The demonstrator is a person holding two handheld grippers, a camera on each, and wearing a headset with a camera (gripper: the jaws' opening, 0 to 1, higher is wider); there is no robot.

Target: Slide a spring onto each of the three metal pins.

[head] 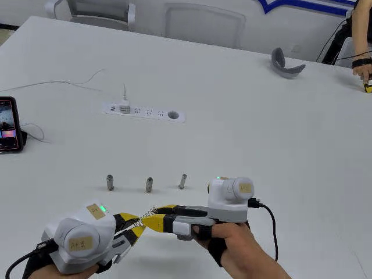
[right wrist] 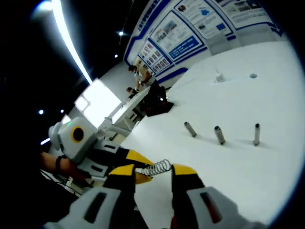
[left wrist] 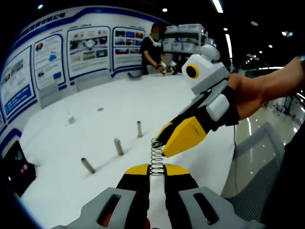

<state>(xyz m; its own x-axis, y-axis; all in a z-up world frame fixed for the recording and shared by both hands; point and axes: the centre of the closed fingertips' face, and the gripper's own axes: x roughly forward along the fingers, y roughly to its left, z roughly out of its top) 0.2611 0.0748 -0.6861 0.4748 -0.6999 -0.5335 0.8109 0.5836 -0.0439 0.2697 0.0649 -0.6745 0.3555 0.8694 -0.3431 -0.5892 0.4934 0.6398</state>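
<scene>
While the left gripper (left wrist: 150, 170) pinches one end of the one spring (left wrist: 156, 155) above the counter (head: 244, 139), the right gripper (right wrist: 153, 171) has its jaws apart around the other end. The spring lies across, running from gripper to gripper. Past it, three bare pins (head: 149, 185) stand in a row. Farther off lie one power strip (head: 143, 111) and one phone (head: 8, 124).

Head view looks down on the table (head: 261, 133); both gripper views, low and close, share the pins (head: 149, 185).
</scene>
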